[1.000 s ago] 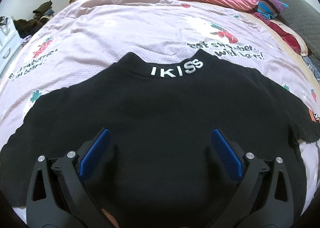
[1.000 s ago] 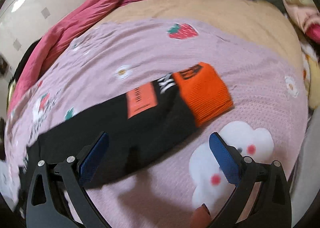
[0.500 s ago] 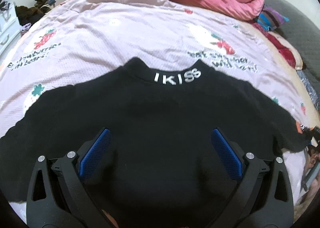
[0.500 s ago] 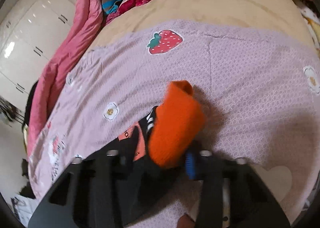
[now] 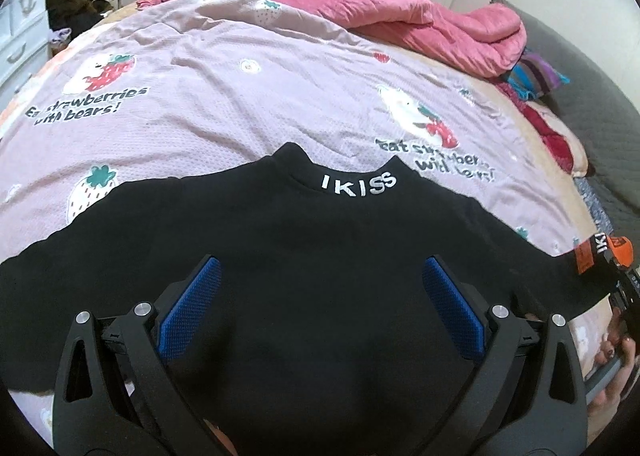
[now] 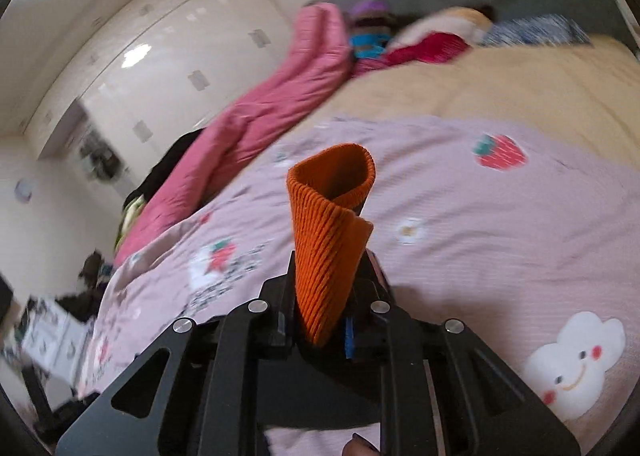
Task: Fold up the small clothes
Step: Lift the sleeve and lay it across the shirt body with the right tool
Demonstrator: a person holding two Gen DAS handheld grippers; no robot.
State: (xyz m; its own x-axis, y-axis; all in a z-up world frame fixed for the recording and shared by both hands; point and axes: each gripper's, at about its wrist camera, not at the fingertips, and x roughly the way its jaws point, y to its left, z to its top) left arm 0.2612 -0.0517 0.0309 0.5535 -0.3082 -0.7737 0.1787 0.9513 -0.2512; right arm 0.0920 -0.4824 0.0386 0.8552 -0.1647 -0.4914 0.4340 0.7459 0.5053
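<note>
The black sweater [image 5: 320, 264] lies spread flat on the lilac strawberry-print bedspread [image 5: 240, 104], collar away from the left gripper [image 5: 322, 308], whose jaws hang wide apart above its body, gripping nothing. Over on the right, the right gripper [image 6: 330, 296] has just been closing and is clamped on the sweater's orange cuff [image 6: 330, 232], the ribbed end sticking up clear of the bedspread.

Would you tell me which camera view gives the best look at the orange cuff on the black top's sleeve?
The right wrist view: the orange cuff stands sharp and central, its ribbing plain, clamped in the right gripper, whose jaws have just been closing. The left wrist view shows it only as a small patch at the right edge, beyond the black top.
</note>
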